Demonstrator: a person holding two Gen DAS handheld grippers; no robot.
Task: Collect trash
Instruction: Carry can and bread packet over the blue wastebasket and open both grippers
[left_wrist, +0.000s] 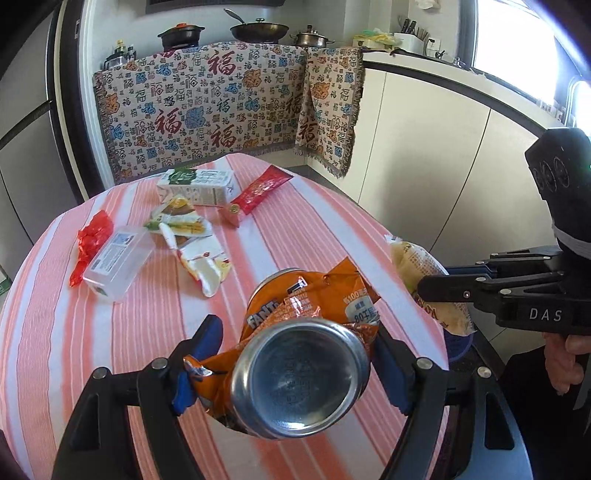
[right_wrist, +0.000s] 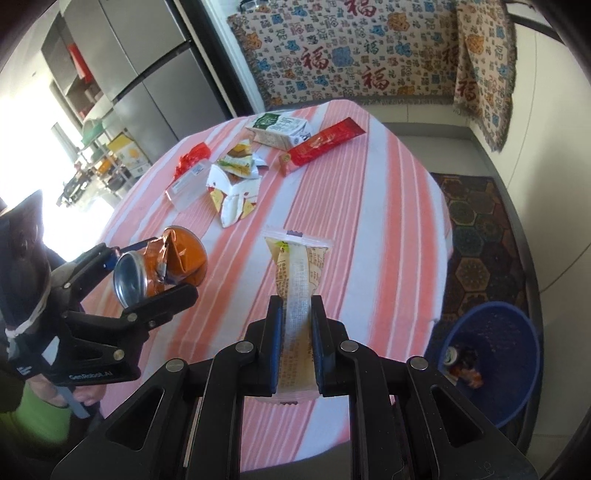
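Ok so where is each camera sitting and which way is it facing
Left wrist: rides the left claw, looks down its fingers over the striped table toward the draped counter; shows its claw shut on the orange can, plus the right claw and hand.
Right wrist: rides the right claw, looks down past the snack packet it pinches; shows the left claw, blue bin.
Shared: table, can, packet, remaining litter.

Black left tongs (left_wrist: 295, 365), blue pads (left_wrist: 207, 339), silver rivets, green sleeve (right_wrist: 40, 417)
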